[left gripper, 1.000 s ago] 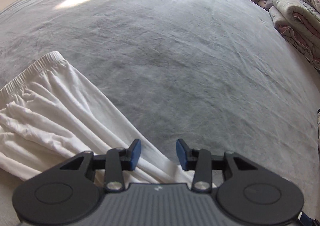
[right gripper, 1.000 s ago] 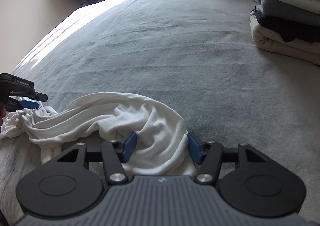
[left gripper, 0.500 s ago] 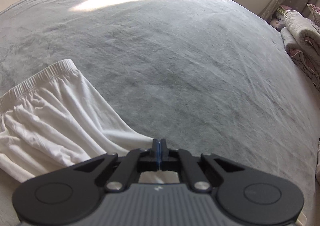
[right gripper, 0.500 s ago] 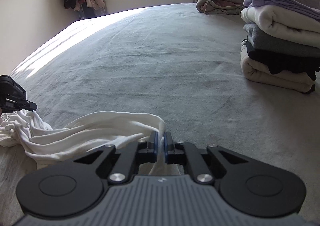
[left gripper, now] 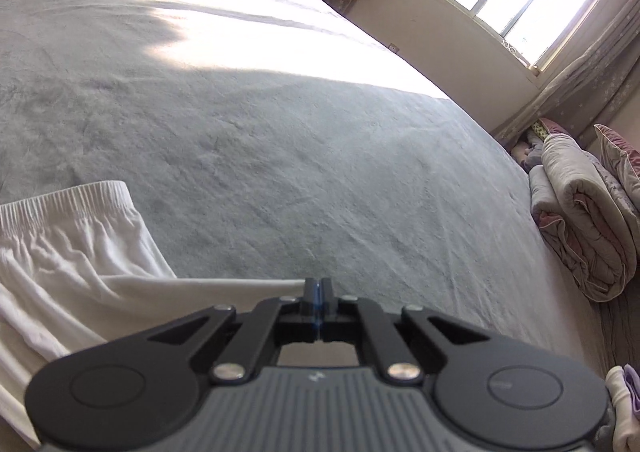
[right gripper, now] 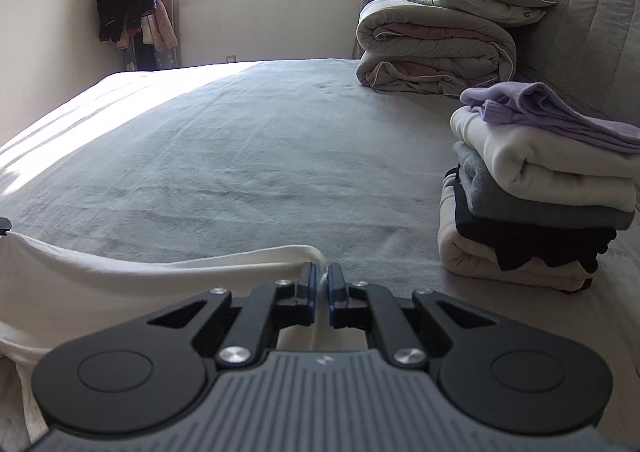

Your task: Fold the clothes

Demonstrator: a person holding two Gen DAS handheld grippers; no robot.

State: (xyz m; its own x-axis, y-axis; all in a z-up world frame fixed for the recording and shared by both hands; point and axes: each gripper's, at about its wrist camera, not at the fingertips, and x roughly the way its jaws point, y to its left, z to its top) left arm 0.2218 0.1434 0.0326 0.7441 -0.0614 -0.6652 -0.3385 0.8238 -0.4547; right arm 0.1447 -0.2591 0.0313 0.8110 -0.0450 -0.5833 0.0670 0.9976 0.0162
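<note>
Both grippers pinch the white garment (right gripper: 100, 284). Right gripper (right gripper: 319, 286): pads pressed together on an edge fold, cloth visible between them. Left gripper (left gripper: 318, 292): jaws pressed together at the cloth's edge, which runs off toward 9 o'clock; the bite itself is hidden behind the pads. In the left view the elastic waistband (left gripper: 68, 198) lies at 9 o'clock on the grey bed (left gripper: 280, 156). Judged step: the held edge is raised and stretched for a fold. Next move calls for both grips travelling together, keeping tension. Garment's lower part is cut off; type unclear. Folded stack (right gripper: 536, 188) at 3 o'clock in the right view.
</note>
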